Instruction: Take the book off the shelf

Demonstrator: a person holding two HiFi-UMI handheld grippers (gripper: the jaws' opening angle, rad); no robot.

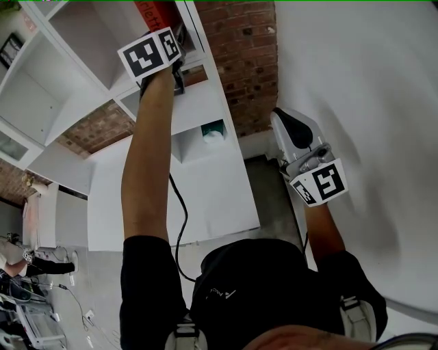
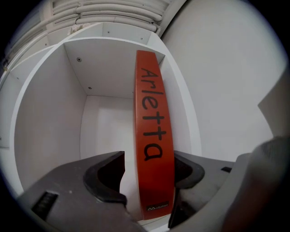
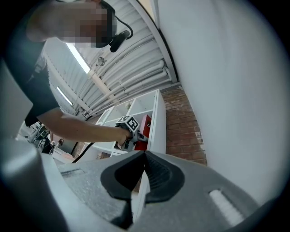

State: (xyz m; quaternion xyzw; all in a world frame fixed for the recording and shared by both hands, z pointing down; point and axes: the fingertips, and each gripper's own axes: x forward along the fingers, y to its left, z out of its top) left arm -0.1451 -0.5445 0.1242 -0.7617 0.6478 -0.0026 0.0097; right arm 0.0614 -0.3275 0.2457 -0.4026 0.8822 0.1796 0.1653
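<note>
A red book (image 2: 153,131) with black lettering on its spine stands upright against the right wall of a white shelf cubby (image 2: 54,113). My left gripper (image 2: 149,174) is open, with the book's lower spine between its jaws. The right pad lies close against the spine, and a gap shows between the left pad and the book. In the head view the left gripper (image 1: 174,29) reaches up to the book (image 1: 152,12) in the top cubby. My right gripper (image 1: 280,116) hangs shut and holds nothing, low beside the white wall. Its own view (image 3: 145,156) looks at the book (image 3: 145,124) from afar.
The white shelf unit (image 1: 82,41) has several cubbies. One lower cubby holds a teal and white object (image 1: 213,133). A brick wall (image 1: 239,55) runs behind the shelf, and a white wall (image 1: 356,82) is on the right. A black cable (image 1: 179,219) hangs along my left arm.
</note>
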